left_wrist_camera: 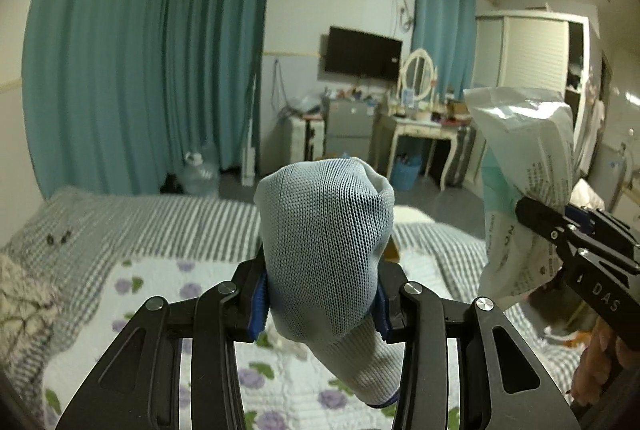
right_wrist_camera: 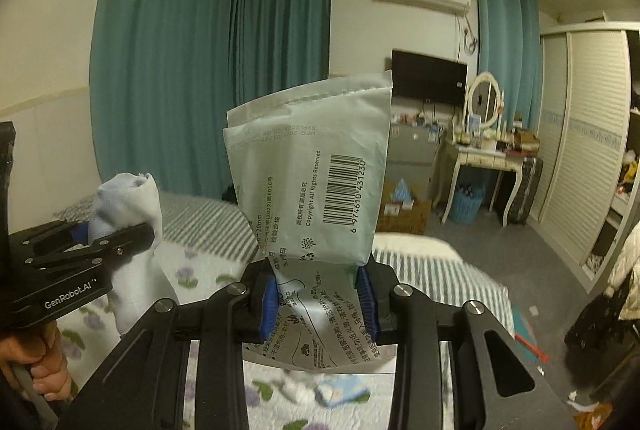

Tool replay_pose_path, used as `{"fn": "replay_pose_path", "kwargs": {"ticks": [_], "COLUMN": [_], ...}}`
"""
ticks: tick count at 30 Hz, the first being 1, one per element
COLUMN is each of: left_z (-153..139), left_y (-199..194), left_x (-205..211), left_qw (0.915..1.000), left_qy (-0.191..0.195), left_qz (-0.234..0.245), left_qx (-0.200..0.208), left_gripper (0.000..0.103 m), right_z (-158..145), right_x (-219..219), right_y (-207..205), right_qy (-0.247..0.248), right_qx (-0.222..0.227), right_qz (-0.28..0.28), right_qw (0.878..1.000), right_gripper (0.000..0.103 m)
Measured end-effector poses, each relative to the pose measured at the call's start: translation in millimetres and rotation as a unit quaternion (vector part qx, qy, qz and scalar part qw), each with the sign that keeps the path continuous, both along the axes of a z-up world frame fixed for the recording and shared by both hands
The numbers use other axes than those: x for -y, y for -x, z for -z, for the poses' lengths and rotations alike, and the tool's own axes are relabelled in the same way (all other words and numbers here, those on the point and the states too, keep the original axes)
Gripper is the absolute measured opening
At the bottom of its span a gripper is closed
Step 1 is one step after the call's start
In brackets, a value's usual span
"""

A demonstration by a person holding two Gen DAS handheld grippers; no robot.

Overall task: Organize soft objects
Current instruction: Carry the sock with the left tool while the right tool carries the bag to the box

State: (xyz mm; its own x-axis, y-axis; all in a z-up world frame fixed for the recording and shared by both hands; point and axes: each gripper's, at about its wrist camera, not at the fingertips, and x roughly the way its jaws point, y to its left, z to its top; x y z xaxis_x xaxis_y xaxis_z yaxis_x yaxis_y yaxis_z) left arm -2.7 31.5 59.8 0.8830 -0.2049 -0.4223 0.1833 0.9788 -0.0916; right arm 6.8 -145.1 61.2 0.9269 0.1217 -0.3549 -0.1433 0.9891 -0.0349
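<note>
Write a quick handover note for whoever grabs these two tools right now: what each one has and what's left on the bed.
Left tool: shut on a light blue sock, held up over the bed.
Right tool: shut on a soft plastic pack with a barcode, also held in the air, to the right of the sock.
Both items are lifted clear of the floral quilt; neither is put down yet.
Still lying on the quilt below the right tool: a small blue and white cloth item, blurred.
Left to do: place the sock and pack, then collect that item. Where they go isn't visible.
</note>
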Motion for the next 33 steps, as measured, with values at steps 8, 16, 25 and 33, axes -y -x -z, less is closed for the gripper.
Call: {"fn": "replay_pose_path", "kwargs": {"ticks": [8,16,25,33], "left_z": [-28,-19,31,110], "left_y": [-48,-121,-211,-284], "left_x": [9,19,33,50], "left_qw": [0.9989,0.9991,0.9998,0.9922], "left_qy": [-0.009,-0.008,-0.012,-0.019], "left_qz": [0.007,0.001,-0.001,0.014], "left_qx": [0.045,0.041,-0.018,-0.122], "left_gripper": [0.04,0.04,0.04,0.04], "right_z": [-32,-29,28,113], "right_x": [3,17,25,20], "right_y": [-36,-101,-197,-280], "right_qy": [0.004,-0.002,0.015,0.029], "right_qx": [0.034,0.031,-0.025,-0.114], "right_qz": [0.005,0.013,0.019,0.007], "right_qw": [0.999,0.999,0.999,0.993], "right_gripper": [0.033,0.033,0.034,0.035]}}
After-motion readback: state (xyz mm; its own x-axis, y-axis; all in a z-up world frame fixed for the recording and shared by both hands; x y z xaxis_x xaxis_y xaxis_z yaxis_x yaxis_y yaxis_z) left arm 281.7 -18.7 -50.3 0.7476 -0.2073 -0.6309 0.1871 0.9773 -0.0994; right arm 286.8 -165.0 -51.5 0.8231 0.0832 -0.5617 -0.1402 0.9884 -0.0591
